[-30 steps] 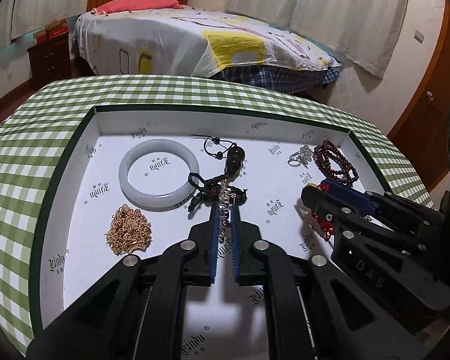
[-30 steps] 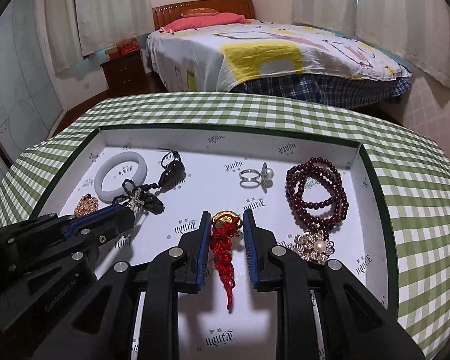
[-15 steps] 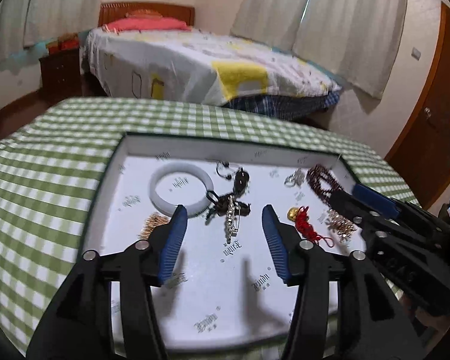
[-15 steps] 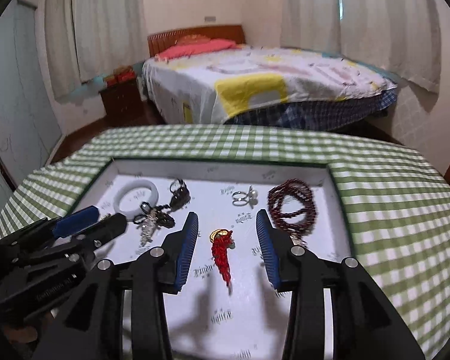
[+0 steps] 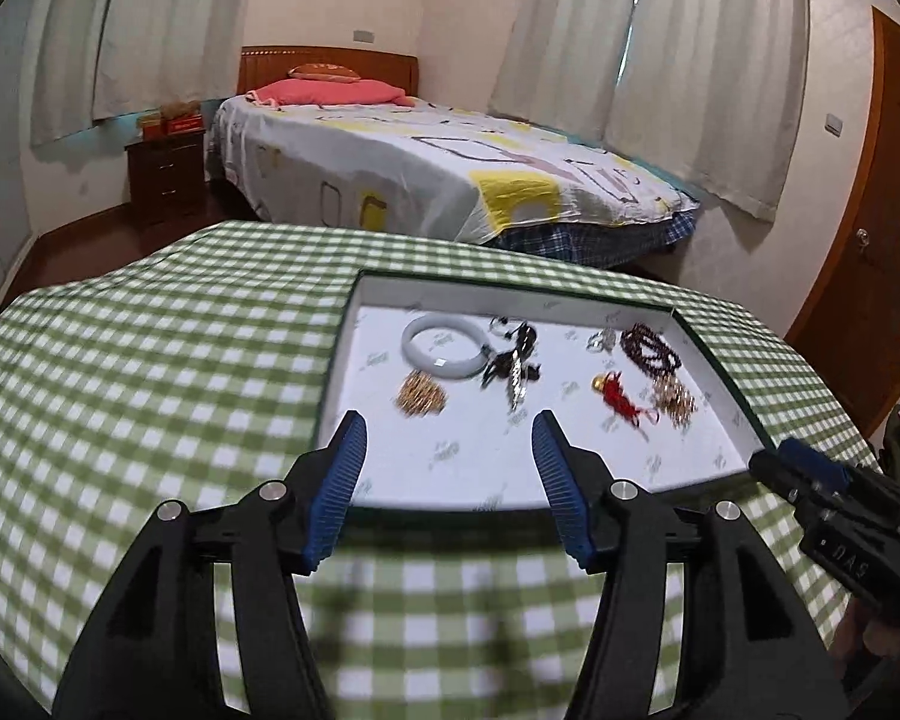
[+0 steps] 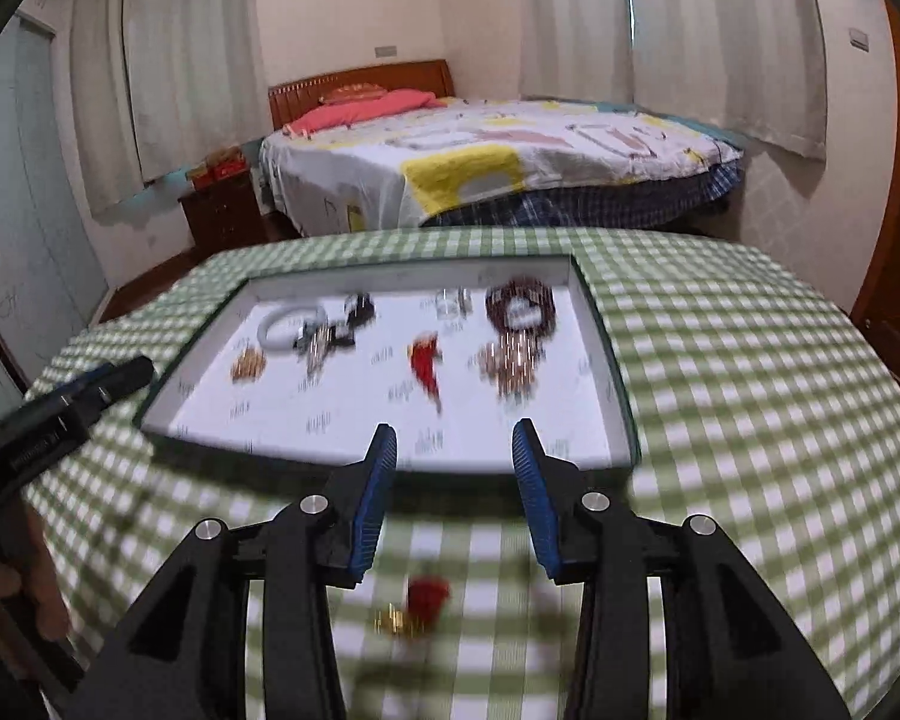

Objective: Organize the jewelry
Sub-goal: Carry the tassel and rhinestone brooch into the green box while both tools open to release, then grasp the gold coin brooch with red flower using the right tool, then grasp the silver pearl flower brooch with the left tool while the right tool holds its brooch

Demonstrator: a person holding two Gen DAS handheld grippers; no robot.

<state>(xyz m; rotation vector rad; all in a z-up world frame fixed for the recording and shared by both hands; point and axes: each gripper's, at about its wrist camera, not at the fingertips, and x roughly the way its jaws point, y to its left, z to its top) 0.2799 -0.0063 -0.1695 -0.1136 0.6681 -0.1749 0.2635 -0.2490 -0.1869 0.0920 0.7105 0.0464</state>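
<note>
A white-lined tray (image 5: 480,300) on the green checked table holds a white bangle (image 5: 444,348), a gold chain heap (image 5: 421,394), a black cord with a silver pendant (image 5: 513,363), a red tassel charm (image 5: 618,399) and dark red beads (image 5: 651,348). My left gripper (image 5: 447,426) hovers over the tray's near edge, its jaws opening with nothing between them. My right gripper (image 6: 455,433) stands open and empty at the near edge of the tray (image 6: 330,420). A blurred red-and-gold piece (image 6: 417,603) lies on the cloth below it.
A ring (image 5: 600,339) and a gold brooch (image 5: 675,399) also lie in the tray. The right gripper (image 5: 810,468) shows at the tray's right corner, the left gripper (image 6: 108,381) at its left. A bed (image 5: 450,168) stands beyond the table.
Both grippers let go, the left of the silver pendant and the right of the red tassel. Both opened and drew back and up from the tray.
</note>
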